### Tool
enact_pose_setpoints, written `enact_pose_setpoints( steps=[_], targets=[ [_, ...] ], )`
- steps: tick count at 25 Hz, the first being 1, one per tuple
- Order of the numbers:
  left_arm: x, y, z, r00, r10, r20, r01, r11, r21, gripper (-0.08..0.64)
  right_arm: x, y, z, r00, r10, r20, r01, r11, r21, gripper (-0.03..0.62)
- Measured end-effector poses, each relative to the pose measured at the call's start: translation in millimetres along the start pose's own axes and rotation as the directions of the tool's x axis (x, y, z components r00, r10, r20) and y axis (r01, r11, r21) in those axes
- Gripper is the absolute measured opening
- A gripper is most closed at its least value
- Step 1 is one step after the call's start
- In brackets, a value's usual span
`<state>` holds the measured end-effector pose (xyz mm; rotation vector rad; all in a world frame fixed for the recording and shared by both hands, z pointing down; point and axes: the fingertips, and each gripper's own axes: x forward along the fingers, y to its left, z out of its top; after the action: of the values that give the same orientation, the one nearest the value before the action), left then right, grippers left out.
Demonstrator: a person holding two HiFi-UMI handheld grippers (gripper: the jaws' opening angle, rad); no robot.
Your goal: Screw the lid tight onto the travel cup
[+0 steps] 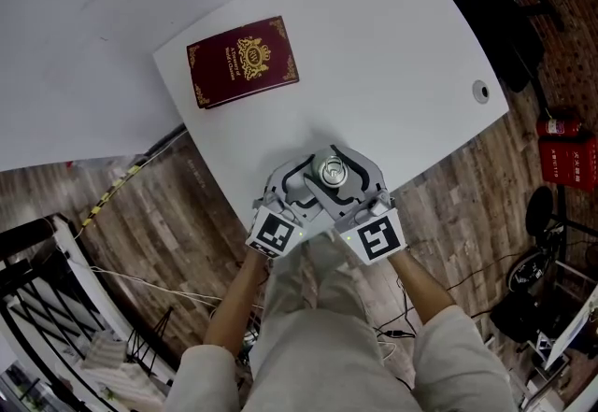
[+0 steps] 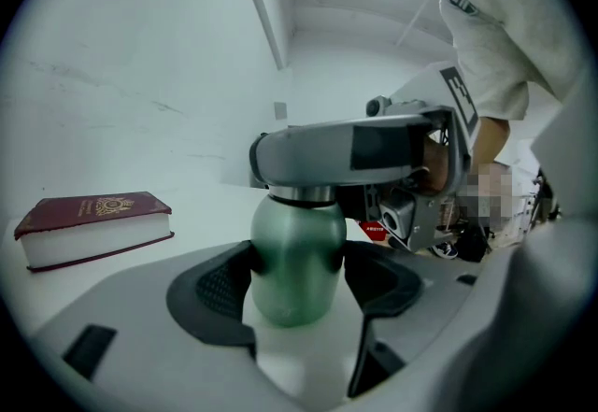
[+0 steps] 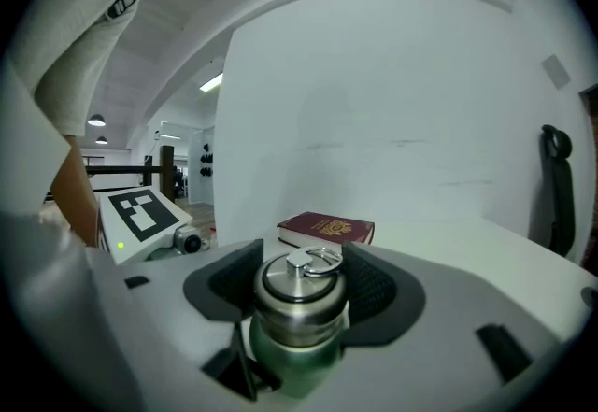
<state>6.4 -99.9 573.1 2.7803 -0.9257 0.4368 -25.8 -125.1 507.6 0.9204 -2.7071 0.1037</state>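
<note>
A green travel cup [image 2: 294, 261] stands upright near the front edge of the white table [image 1: 392, 55]. Its steel lid [image 3: 299, 293], with a small ring on top, sits on the cup's neck. My left gripper [image 2: 297, 287] is shut on the cup's green body, a dark pad against each side. My right gripper [image 3: 301, 287] is shut on the lid from the opposite side, its pads pressing the lid's rim. In the head view both grippers, the left gripper [image 1: 313, 184] and the right gripper [image 1: 348, 178], meet around the lid [image 1: 332, 173]. The cup's base is hidden there.
A dark red book [image 1: 241, 62] lies flat at the table's far left. A round cable hole [image 1: 480, 91] sits near the table's right edge. The table's front edge runs just under the grippers. A red fire extinguisher [image 1: 559, 128] lies on the wooden floor to the right.
</note>
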Motion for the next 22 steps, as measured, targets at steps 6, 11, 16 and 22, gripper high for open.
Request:
enact_pose_setpoints(
  steps=[6,11,16,22],
  targets=[
    [-0.1,0.0,0.7,1.0,0.001,-0.001,-0.001,1.0,0.004,0.311,-0.1,-5.0,2.4,0.994,-0.109,0.011,0.108,0.993,0.038,0.256],
    [-0.7,-0.6,-0.4,1.0,0.001,-0.001,-0.001,1.0,0.003,0.311,-0.4,-6.2,1.8,0.988,-0.157,0.01,0.157,0.986,0.051,0.256],
    [-0.3,0.4,-0.7,1.0,-0.004,-0.001,0.004,1.0,0.0,0.311,0.7,-6.0,1.8,0.989,-0.143,0.021,0.142,0.988,0.059,0.259],
    [-5.0,0.1,-2.7,1.0,-0.002,-0.009,0.002,1.0,-0.013,0.313,-4.6,-3.7,6.2,0.993,-0.108,0.054,0.103,0.992,0.077,0.281]
  ],
)
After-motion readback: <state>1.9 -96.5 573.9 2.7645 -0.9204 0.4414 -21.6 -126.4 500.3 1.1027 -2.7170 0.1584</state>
